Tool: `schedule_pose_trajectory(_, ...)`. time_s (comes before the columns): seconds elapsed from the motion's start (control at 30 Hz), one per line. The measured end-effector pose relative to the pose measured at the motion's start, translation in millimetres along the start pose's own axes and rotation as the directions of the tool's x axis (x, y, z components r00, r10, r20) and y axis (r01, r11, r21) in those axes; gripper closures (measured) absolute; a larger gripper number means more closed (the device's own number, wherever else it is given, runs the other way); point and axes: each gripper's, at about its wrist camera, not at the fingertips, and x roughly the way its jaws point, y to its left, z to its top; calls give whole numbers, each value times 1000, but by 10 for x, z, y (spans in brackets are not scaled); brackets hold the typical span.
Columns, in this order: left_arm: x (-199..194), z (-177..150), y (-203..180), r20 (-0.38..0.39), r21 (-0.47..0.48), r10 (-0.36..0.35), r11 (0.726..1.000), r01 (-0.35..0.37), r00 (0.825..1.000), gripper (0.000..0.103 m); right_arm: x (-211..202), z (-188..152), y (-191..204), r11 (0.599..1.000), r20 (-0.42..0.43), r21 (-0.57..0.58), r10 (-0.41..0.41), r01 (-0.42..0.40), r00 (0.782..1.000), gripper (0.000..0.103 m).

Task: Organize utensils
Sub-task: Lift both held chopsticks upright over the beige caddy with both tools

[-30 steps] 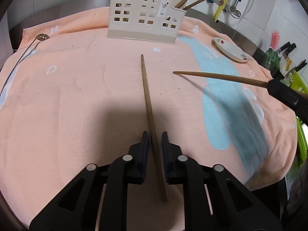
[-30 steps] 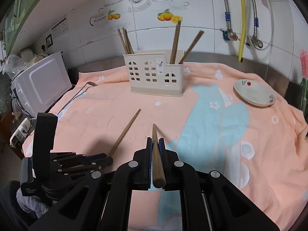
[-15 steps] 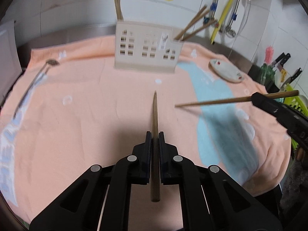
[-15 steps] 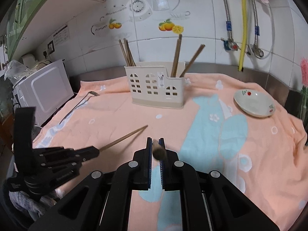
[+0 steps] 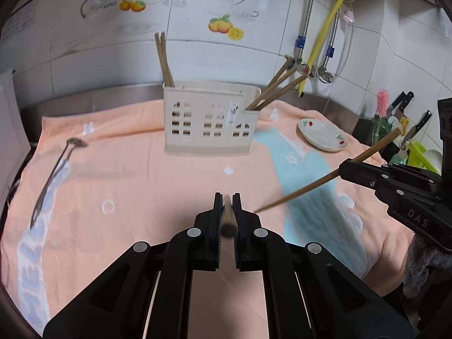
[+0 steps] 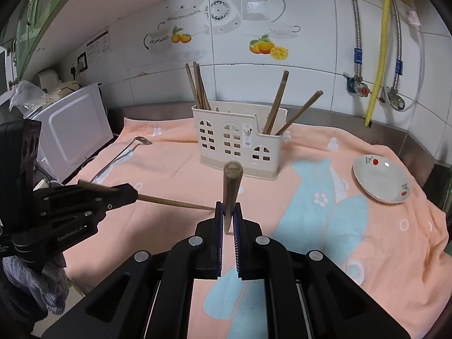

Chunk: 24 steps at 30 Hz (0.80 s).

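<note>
My left gripper (image 5: 227, 197) is shut on a wooden chopstick (image 5: 227, 220), seen end-on, lifted above the orange towel (image 5: 135, 186). My right gripper (image 6: 228, 207) is shut on another wooden chopstick (image 6: 231, 186) that stands tilted up toward the camera. Each gripper shows in the other's view: the right one (image 5: 343, 166) with its chopstick (image 5: 305, 188) at the right, the left one (image 6: 135, 193) with its chopstick (image 6: 175, 204) at the left. The cream utensil holder (image 5: 210, 124) (image 6: 238, 147) stands at the back and holds several chopsticks at both ends.
A metal spoon (image 5: 53, 169) (image 6: 124, 155) lies on the towel at the left. A small white dish (image 5: 322, 135) (image 6: 381, 180) sits at the right. A white microwave (image 6: 73, 130) stands far left. Knives (image 5: 406, 107) and pipes (image 6: 378, 56) line the right wall.
Both grippers have lifted their chopsticks off the towel and tilted up. The left one closed on its chopstick, which now points away from the camera. The right chopstick has swung upright.
</note>
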Motion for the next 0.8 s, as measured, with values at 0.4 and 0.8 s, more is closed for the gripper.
schedule_pose_trajectory(0.4, 66, 458, 126, 10, 20, -12, 1000, 12, 1000, 97, 32, 847, -130, 999, 46, -43, 3, -1, 999, 96)
schedule_pose_trajectory(0.8, -37, 1116, 264, 98, 43, 11, 999, -15, 995, 98, 204, 1712, -227, 999, 186, -22, -26, 30, 982, 96)
